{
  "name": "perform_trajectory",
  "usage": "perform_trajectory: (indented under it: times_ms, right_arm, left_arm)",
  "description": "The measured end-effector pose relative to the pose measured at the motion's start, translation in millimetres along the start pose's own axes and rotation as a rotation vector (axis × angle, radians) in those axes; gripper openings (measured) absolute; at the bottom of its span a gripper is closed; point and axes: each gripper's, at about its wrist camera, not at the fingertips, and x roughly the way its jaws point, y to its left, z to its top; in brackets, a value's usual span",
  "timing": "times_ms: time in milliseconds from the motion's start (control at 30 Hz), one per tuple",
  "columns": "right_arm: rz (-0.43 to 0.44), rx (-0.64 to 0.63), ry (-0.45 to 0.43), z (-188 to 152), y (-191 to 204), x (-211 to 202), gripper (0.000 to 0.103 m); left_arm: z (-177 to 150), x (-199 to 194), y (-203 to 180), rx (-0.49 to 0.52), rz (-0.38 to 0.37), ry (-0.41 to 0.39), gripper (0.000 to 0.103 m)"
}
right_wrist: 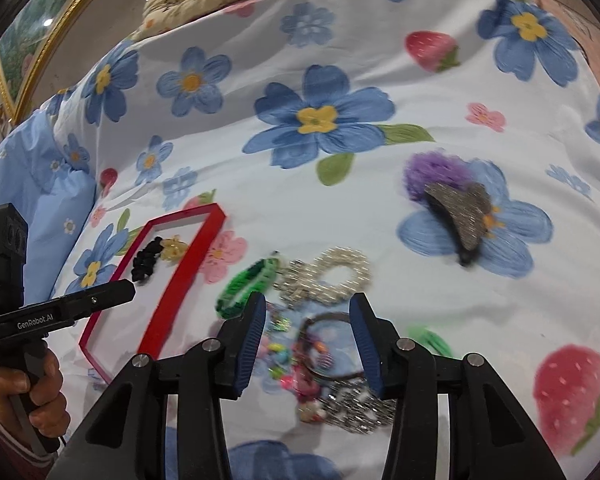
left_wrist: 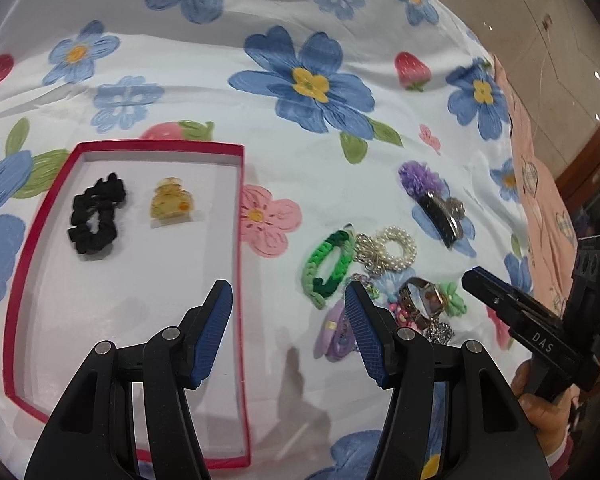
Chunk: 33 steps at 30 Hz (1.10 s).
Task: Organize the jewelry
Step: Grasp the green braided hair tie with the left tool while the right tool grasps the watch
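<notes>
Right gripper, fingers spread, empty, over the pile; blurred, probably the watch. Isolate one piece before closing. Left gripper fingers spread, empty, at the box right edge.

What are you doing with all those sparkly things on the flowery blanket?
A person is sorting jewelry and hair things into a red box, holding a gripper tool in each hand. A black scrunchie and a yellow hair clip already lie in the box. The rest still sit in a pile on the blanket: a green bracelet, a pearl bracelet, a watch and others. The left gripper is open and empty by the box. The right gripper hangs open over the pile.
</notes>
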Motion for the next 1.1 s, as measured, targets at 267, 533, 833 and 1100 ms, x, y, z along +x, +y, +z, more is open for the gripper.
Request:
perform_trajectory:
  times_ms: [267, 533, 833, 1100]
  right_arm:
    - [-0.018, 0.014, 0.008, 0.8, -16.7, 3.0, 0.046]
    - [-0.032, 0.010, 0.030, 8.4, -24.9, 20.9, 0.046]
    - [-0.034, -0.014, 0.091, -2.2, -31.3, 33.5, 0.046]
    - [-0.042, -0.103, 0.189, -14.6, -25.3, 61.3, 0.034]
  left_arm:
    - [8.5, 21.0, -22.9, 0.085, 0.018, 0.038, 0.058]
    - [19.7, 46.1, -26.6, 0.125, 0.040, 0.077, 0.058]
    - [23.1, 82.9, -36.2, 0.191, 0.075, 0.130, 0.058]
    - [20.8, 115.7, -45.4, 0.241, 0.077, 0.193, 0.049]
